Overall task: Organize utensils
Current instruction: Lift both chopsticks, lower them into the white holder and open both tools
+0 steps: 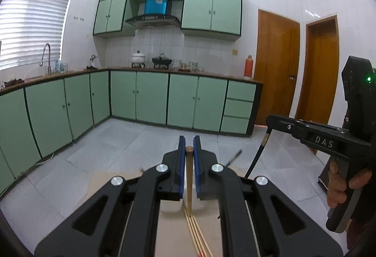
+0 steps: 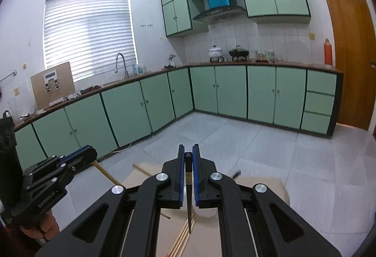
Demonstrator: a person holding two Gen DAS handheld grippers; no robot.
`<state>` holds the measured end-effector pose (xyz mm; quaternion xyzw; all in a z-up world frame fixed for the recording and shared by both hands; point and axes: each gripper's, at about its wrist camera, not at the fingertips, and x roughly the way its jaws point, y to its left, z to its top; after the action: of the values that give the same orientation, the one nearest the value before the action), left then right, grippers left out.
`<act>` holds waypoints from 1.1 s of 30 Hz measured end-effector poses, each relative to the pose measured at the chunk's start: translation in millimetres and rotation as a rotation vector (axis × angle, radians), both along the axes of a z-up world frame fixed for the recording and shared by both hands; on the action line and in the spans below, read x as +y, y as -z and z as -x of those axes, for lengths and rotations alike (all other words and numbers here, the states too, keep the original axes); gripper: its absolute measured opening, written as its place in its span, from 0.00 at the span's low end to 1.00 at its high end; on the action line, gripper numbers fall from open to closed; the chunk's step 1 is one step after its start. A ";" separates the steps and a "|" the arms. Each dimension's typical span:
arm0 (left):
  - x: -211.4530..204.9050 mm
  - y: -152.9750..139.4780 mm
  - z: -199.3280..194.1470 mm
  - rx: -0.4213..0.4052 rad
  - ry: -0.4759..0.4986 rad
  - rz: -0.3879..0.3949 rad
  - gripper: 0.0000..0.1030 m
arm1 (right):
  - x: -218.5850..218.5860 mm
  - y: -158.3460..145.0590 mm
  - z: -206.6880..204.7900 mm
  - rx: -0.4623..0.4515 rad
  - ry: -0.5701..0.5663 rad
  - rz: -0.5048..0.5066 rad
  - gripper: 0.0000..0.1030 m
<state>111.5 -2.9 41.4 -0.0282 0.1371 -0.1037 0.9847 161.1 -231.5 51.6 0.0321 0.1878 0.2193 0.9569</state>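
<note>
Above the table: both handheld grippers are raised, each carrying one chopstick clear of the pale beige tabletop (image 1: 169, 233).
Left gripper (image 1: 189, 146): its blue-padded jaws are clamped on a light wooden chopstick with a brown rounded top (image 1: 189, 177), which hangs tip-down toward 6 o'clock.
Right gripper (image 2: 187, 156): its jaws are clamped on a black tapered chopstick with a gold band (image 2: 188, 195), also hanging tip-down.
Loose utensils: a bundle of pale wooden chopsticks (image 1: 195, 231) lies on the tabletop at 6 o'clock below both grippers; in the right wrist view another brown stick (image 2: 141, 168) lies at 10 o'clock of that gripper.
White cup (image 1: 188, 200): a blurred rounded white object behind the jaws; I cannot tell what it is for certain.
Step in hand: carrying, by my reading; two sticks are lifted, none yet placed.
Next move: probably steer each tip over the holder, keep the stick upright, then loosen the jaws.
</note>
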 end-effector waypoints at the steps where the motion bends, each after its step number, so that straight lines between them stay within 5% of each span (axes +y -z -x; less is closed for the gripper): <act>1: 0.0 -6.7 -3.7 -0.016 -0.003 0.001 0.06 | 0.9 -6.3 -3.6 -0.014 0.000 0.000 0.06; 7: -2.9 -38.7 -32.5 -0.091 -0.017 0.006 0.05 | 4.1 -35.1 -29.3 -0.079 0.018 -0.009 0.06; 12: -9.4 -37.1 -63.8 -0.091 -0.033 -0.007 0.05 | 11.0 -38.5 -61.1 -0.106 0.047 -0.006 0.06; 21: -10.9 16.1 -128.0 0.012 -0.075 -0.044 0.06 | 20.3 22.4 -113.7 -0.014 0.060 0.032 0.06; 30: 5.4 58.1 -144.5 0.125 -0.086 -0.047 0.08 | 13.7 65.2 -115.5 0.086 0.067 0.031 0.08; 33: 11.7 61.6 -138.3 0.139 -0.090 -0.042 0.27 | 9.4 64.6 -110.7 0.081 0.087 0.030 0.25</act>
<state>249.8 8.8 -20.3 -0.0207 0.2057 -0.0542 0.9769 271.8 -222.0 -13.0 0.0347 0.2282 0.1731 0.9575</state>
